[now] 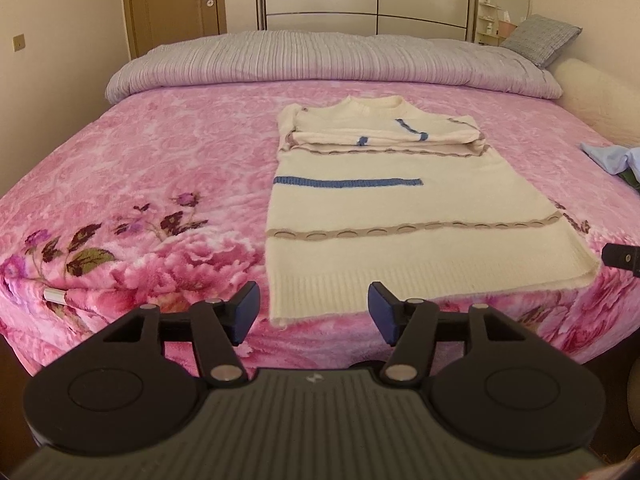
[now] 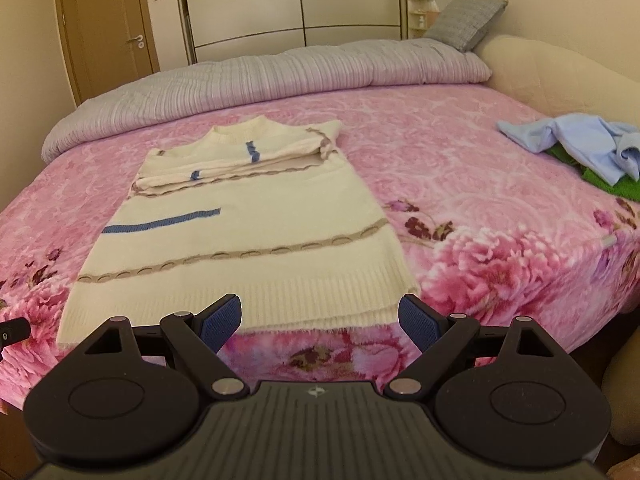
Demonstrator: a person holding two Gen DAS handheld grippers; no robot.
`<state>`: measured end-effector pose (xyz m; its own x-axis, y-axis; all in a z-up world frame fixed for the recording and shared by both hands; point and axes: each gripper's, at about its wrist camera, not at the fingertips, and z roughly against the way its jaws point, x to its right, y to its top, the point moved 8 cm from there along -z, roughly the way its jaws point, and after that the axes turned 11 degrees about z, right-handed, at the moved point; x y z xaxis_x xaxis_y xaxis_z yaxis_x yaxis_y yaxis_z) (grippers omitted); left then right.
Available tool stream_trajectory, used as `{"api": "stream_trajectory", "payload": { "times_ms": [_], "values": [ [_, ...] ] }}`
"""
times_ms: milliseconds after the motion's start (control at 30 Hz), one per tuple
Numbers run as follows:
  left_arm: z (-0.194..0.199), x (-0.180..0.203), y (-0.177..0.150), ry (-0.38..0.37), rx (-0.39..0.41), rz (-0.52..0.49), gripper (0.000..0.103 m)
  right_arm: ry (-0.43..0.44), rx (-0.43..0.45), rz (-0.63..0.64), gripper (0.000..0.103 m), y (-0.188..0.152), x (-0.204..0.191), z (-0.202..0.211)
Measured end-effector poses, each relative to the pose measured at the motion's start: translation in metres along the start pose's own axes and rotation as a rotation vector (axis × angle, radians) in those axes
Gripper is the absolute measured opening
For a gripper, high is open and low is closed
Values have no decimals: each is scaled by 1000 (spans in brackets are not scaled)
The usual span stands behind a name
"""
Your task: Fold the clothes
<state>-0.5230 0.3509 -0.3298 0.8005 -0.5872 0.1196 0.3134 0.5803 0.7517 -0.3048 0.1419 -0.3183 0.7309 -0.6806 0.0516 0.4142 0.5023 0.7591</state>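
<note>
A cream knit sweater [image 1: 400, 208] with blue and tan stripes lies flat on the pink floral bedspread [image 1: 160, 168], its sleeves folded across the chest. It also shows in the right wrist view [image 2: 248, 240]. My left gripper [image 1: 312, 310] is open and empty, just short of the sweater's ribbed hem near its left corner. My right gripper [image 2: 320, 322] is open and empty, just short of the hem near its right corner. A tip of the right gripper shows at the left wrist view's right edge [image 1: 622, 258].
A light blue garment [image 2: 576, 146] on a green one [image 2: 604, 178] lies crumpled at the bed's right side. A grey ribbed duvet [image 1: 320, 60] is rolled at the far end. A cream padded headboard [image 2: 560, 76] and grey pillow [image 2: 464, 22] stand at right.
</note>
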Motion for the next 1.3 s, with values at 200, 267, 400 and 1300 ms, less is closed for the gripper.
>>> {"api": "stream_trajectory", "payload": {
  "times_ms": [200, 267, 400, 1300],
  "values": [
    [-20, 2, 8, 4, -34, 3, 58, -3, -9, 29, 88, 17, -4, -17],
    [-30, 4, 11, 4, -50, 4, 58, -1, -24, 33, 88, 21, -4, -27],
    [-51, 8, 19, -12, -82, 19, 58, 9, -63, 36, 88, 27, 0, -53],
    [-163, -85, 6, -435, -400, 648, 42, 508, -268, -493, 44, -27, 134, -172]
  ]
}}
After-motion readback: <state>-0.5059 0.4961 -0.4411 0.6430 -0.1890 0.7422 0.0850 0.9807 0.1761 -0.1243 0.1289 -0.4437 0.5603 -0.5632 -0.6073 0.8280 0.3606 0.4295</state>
